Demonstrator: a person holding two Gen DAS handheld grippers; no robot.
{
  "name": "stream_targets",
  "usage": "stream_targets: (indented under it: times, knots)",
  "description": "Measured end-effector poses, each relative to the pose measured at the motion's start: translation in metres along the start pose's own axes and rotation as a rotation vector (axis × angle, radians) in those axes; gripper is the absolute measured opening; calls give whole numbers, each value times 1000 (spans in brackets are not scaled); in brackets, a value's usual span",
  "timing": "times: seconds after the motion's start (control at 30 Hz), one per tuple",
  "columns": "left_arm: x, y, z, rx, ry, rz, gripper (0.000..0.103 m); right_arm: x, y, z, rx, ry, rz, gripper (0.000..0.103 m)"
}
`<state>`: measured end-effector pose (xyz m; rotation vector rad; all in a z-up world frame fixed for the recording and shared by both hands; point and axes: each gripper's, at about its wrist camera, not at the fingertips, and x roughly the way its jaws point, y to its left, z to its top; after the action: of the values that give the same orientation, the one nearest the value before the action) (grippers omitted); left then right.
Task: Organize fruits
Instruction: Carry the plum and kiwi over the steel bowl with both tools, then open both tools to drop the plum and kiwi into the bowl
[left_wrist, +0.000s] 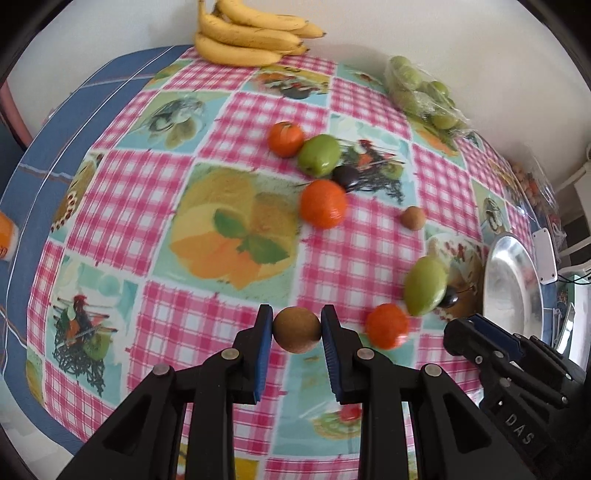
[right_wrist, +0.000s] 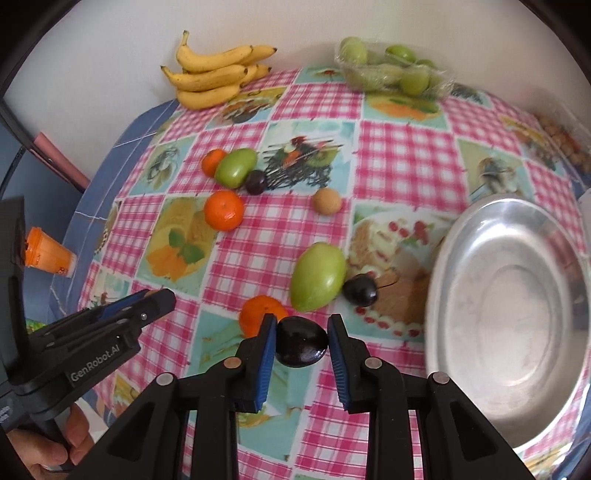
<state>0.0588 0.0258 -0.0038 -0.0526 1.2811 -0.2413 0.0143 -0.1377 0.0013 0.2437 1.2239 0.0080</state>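
Note:
My left gripper (left_wrist: 297, 328) is shut on a small brown round fruit (left_wrist: 297, 329), held above the tablecloth. My right gripper (right_wrist: 302, 341) is shut on a dark plum (right_wrist: 302, 345), left of the steel bowl (right_wrist: 461, 258). Loose on the cloth lie three oranges (right_wrist: 224, 209) (right_wrist: 213, 161) (right_wrist: 262, 315), two green fruits (right_wrist: 318, 277) (right_wrist: 235, 167), two dark plums (right_wrist: 360, 290) (right_wrist: 256, 181) and another brown fruit (right_wrist: 326, 200). In the left wrist view the right gripper (left_wrist: 480, 332) shows at the right, by the bowl (left_wrist: 509, 280).
A bunch of bananas (right_wrist: 216, 74) lies at the table's far edge by the wall. A wrapped tray of green fruits (right_wrist: 391, 70) sits at the far right. An orange-capped bottle (right_wrist: 48, 253) lies at the left edge. A bag of small nuts (right_wrist: 561, 140) lies far right.

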Motion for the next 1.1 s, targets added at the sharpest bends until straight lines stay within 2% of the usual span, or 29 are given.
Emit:
stream_targets:
  times: [0.43, 0.87, 1.1]
  knots:
    - [-1, -84, 15, 118, -10, -30, 27, -33, -80, 6, 188, -77, -107, 30]
    - [15, -189, 6, 301, 13, -95, 28, -43, -190, -14, 477, -81, -272, 30]
    - [35, -220, -1, 367, 32, -105, 28, -42, -210, -24, 546, -71, -309, 31]
